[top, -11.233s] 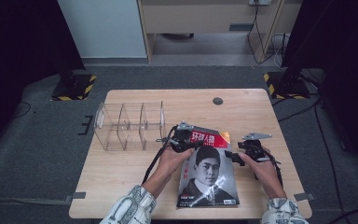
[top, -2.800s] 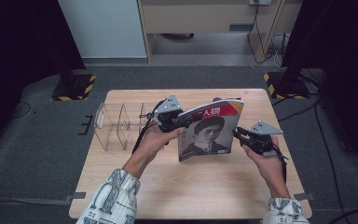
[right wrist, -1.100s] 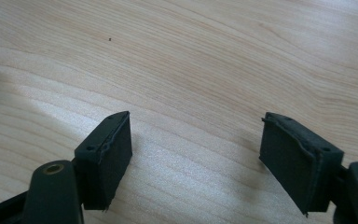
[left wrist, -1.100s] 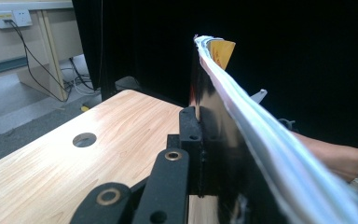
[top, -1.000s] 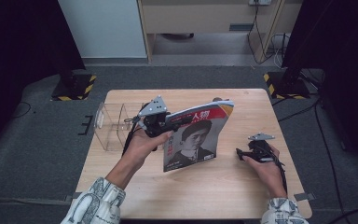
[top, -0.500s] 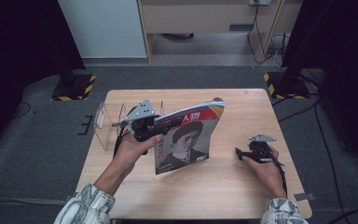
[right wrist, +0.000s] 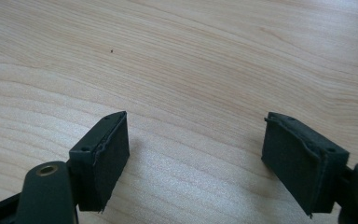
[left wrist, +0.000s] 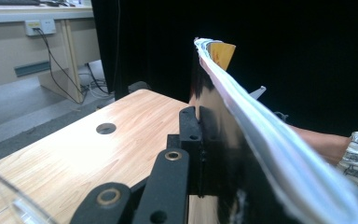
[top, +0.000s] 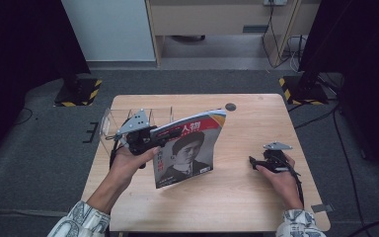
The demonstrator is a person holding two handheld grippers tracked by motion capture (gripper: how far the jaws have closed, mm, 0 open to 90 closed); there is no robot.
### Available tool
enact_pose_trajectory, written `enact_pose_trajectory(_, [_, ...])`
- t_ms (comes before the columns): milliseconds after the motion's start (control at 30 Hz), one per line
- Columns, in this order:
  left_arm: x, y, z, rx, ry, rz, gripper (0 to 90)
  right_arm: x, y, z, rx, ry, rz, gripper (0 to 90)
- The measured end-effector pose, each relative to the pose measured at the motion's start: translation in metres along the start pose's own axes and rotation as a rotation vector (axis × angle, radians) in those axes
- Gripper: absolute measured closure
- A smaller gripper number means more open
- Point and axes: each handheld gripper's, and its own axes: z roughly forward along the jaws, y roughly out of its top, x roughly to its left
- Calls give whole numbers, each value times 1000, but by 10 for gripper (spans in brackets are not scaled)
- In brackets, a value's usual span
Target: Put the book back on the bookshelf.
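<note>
Item: magazine (top: 190,150), red-topped cover with a portrait, held upright off the tabletop (top: 256,192), carried toward the clear acrylic rack (top: 109,123) at my left.

Left gripper (top: 145,140): fingers (left wrist: 191,135) clamped on the magazine's edge; its pages bow away to their right.

Right gripper (top: 266,162): fingers (right wrist: 100,154) spread wide, empty, low over bare wood, well apart from the magazine.

Step, as I judge it: transport. Next move calls for lining the spine with a rack slot, then lowering.
</note>
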Motion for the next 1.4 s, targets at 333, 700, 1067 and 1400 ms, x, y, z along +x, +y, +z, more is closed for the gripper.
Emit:
enact_pose_trajectory(333, [7, -9, -28, -18, 38, -18, 864, 0, 0, 0, 0, 0, 1, 230])
enact_pose_trajectory(700, [12, -15, -51, -34, 66, -20, 864, 0, 0, 0, 0, 0, 1, 229])
enact_pose_trajectory(1067, [20, -22, -67, -37, 101, -33, 864, 0, 0, 0, 0, 0, 1, 230])
enact_pose_trajectory(1400, [27, -25, -85, -43, 139, -38, 863, 0, 0, 0, 0, -1, 2, 229])
